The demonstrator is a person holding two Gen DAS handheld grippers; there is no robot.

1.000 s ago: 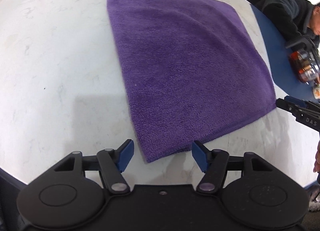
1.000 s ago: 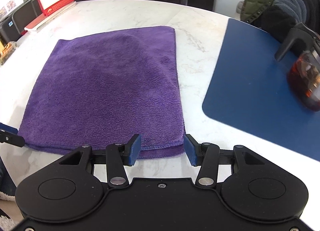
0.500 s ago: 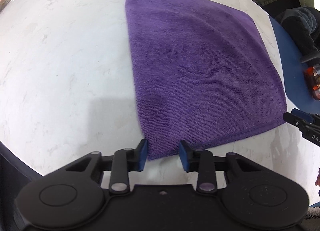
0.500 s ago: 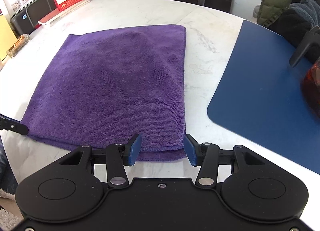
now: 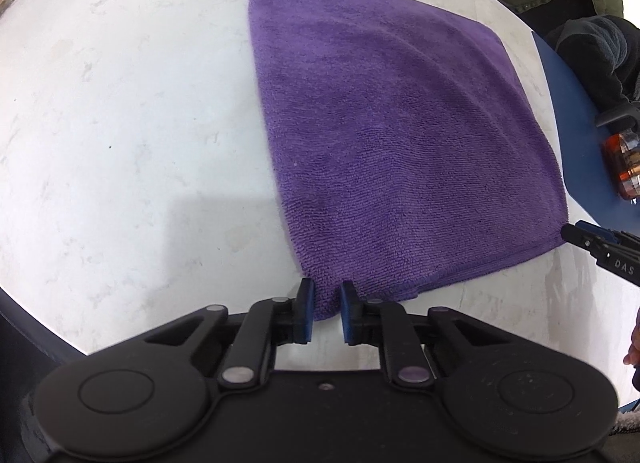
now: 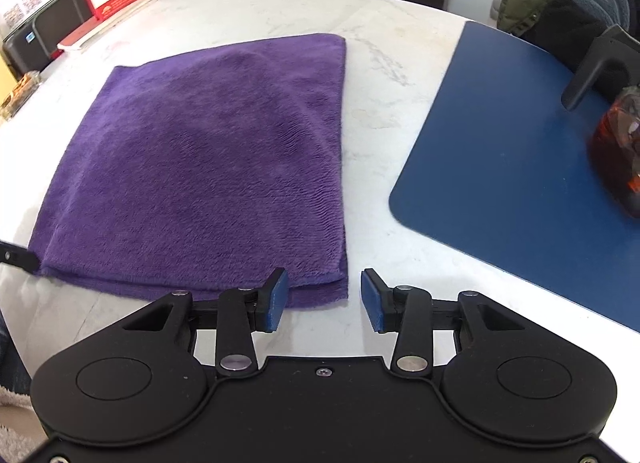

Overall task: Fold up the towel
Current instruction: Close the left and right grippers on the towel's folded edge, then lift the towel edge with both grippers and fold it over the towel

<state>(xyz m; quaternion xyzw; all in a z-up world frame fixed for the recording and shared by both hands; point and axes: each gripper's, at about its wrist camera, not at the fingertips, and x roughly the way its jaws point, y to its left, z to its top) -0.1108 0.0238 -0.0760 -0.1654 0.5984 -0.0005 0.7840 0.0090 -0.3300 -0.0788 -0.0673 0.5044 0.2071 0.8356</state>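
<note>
Left tongs are closing, blue pads pinching the purple towel at its near left corner. Right tongs are closing too, jaws still apart, the near right corner lying between them with neither pad touching. The towel spreads flat ahead of both on the white bench. Right of the right tongs lies a blue mat.

Purple towel: fluffy microfibre, already doubled, two layers showing along near hem. Lies flat on white marbled table, near corners at 6 and 3 o'clock in left-wrist view.
</note>
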